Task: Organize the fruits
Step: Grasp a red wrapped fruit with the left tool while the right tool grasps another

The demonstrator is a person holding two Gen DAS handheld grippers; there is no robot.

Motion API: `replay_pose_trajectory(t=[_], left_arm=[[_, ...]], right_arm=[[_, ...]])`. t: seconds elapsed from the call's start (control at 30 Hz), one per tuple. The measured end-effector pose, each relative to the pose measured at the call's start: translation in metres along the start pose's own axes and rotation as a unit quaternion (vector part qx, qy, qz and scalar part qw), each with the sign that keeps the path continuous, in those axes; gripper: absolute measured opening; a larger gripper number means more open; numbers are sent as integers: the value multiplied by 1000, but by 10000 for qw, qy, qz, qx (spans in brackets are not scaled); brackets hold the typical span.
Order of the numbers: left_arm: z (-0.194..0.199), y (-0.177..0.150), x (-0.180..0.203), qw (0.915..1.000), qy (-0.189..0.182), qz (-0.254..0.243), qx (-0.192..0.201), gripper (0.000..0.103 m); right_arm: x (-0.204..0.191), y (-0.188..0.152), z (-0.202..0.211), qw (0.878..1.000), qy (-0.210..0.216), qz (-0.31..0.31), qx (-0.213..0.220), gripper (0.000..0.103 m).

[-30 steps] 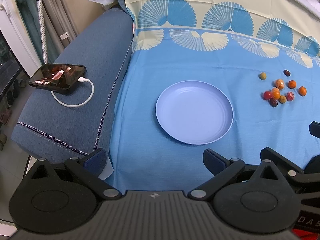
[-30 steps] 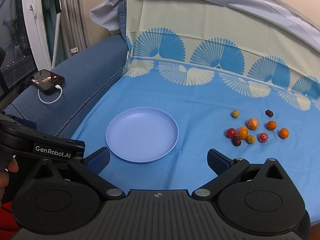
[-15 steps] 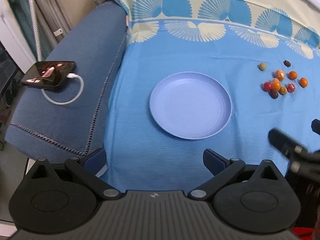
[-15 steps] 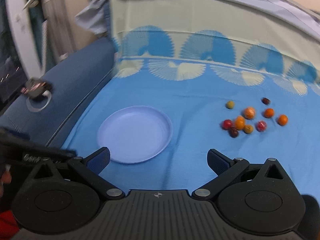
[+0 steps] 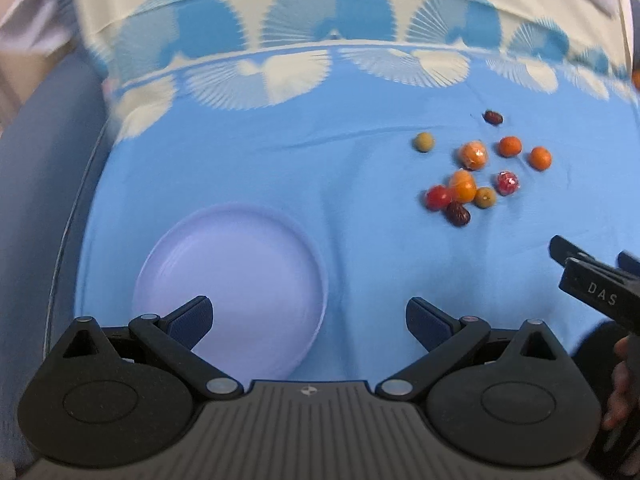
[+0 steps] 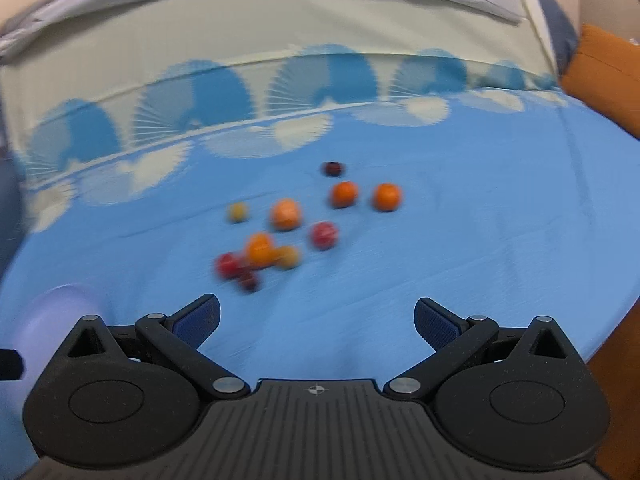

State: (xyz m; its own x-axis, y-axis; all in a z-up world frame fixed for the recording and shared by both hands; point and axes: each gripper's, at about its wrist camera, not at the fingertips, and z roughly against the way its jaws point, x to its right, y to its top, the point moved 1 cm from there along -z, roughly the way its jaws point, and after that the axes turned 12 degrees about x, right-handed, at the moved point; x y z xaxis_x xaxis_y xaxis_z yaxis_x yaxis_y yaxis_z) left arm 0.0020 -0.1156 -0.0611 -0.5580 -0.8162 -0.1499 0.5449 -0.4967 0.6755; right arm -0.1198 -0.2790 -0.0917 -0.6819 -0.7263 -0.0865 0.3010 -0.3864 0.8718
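My left claw (image 5: 308,318) stands wide open with nothing between its fingers, hanging low over the near edge of the plate (image 5: 240,248); its left fingertip lies over the plate's bare inside and its right fingertip over the blue cloth (image 5: 248,160) just right of the rim. My right claw (image 6: 316,320) is spread just as wide and holds nothing, hovering above the cloth well to the right of the plate, which shows only as a pale blur at the left edge of its view. The fruits (image 5: 464,186) sit loose on the cloth to the right of the plate and farther back, none of them on it. Nearest the plate is a tight bunch: a red one (image 5: 438,197), a dark one (image 5: 458,213), an orange one and a yellow-green one (image 5: 485,197). Beyond them lie a wrapped red one (image 5: 507,183), three more orange ones, a lone yellow-green one (image 5: 423,142) and, farthest from the plate, a second dark one (image 5: 493,117). The right claw's view is blurred.
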Motion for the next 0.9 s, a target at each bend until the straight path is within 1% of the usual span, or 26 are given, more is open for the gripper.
replay_pose_trajectory(t=[0.1,0.17,0.23,0.33,0.43,0.53,0.63,0.67,0.7,0.73,0.77,0.8,0.83,0.87,0.9], left_arm=[[-47,16,29,9985,-45,-536,82,103],[-82,24,48,9956,-255,-899,34,103],[-114,29,65,9917,-412,-1214,-42,103],[-150,35,84,9861,-543,-1564,-124,103],[-175,38,97,9806,-739,-1805,-216,103],[-190,40,105,9748,-1049,-1957,-221,103],[-199,44,110,9706,-1284,-2032,-106,102],[-200,45,111,9699,-1382,-2006,-30,100],[-199,46,111,9704,-1453,-1930,49,89],[-200,48,110,9706,-1584,-1808,110,68],[-200,50,111,9693,-1772,-1704,80,56],[-200,52,112,9670,-1978,-1606,-17,34],[-200,55,114,9668,-2018,-1566,-35,33],[-197,55,115,9674,-1981,-1578,35,33],[-193,55,116,9671,-1962,-1614,115,33]], right_arm=[[10,-3,-39,9994,-250,198,-140,103],[12,-8,-65,9989,-318,268,-218,103],[10,-14,-94,9985,-270,317,-341,102],[10,-19,-130,9976,-205,429,-505,102],[12,-19,-159,9975,-110,423,-554,102],[12,-17,-183,9970,9,559,-528,102],[11,-15,-197,9967,114,705,-374,102],[12,-15,-199,9970,133,700,-305,101],[13,-14,-200,9971,145,685,-296,99],[14,-14,-199,9973,192,646,-279,92],[15,-14,-197,9974,243,640,-241,80],[13,-13,-195,9970,293,701,-171,71],[13,-13,-193,9964,345,773,-100,43],[12,-12,-191,9958,366,833,-30,32],[13,-11,-189,9957,303,870,18,32]])
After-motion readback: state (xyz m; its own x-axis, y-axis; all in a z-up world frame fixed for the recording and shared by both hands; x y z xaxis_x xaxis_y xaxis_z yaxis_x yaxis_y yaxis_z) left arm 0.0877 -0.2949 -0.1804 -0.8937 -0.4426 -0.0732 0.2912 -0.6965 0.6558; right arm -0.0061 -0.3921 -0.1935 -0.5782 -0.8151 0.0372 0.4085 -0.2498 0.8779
